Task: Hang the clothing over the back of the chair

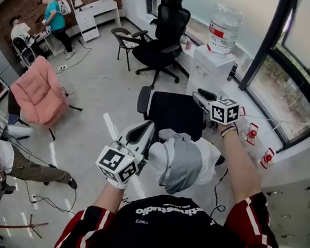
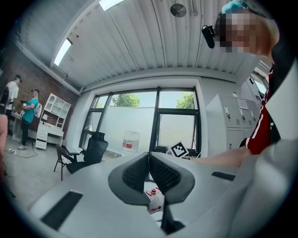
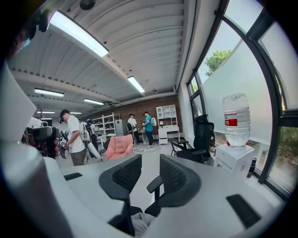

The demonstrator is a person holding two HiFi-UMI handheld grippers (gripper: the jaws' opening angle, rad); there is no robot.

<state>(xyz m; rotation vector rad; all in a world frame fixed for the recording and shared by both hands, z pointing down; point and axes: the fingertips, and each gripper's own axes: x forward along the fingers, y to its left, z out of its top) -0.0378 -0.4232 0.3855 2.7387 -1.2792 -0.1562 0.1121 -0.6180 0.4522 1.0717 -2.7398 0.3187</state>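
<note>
In the head view, a person in a black and red shirt held two grippers over a black office chair at the centre of the frame. The clothing, a grey and white garment, lay draped over the chair's back, just below centre. The left gripper was just left of the clothing, and the right gripper was up and to the right, near the chair's armrest. A pink chair stood at the left, and a water dispenser with a bottle stood at the upper right. In the left gripper view, the left gripper at lower centre had its dark pads drawn together with nothing between them; windows filled the background. In the right gripper view, the right gripper had its jaws standing wide apart and empty. A fold of the clothing showed at the bottom edge beneath them, and the chair's black armrest showed through the gap.
</note>
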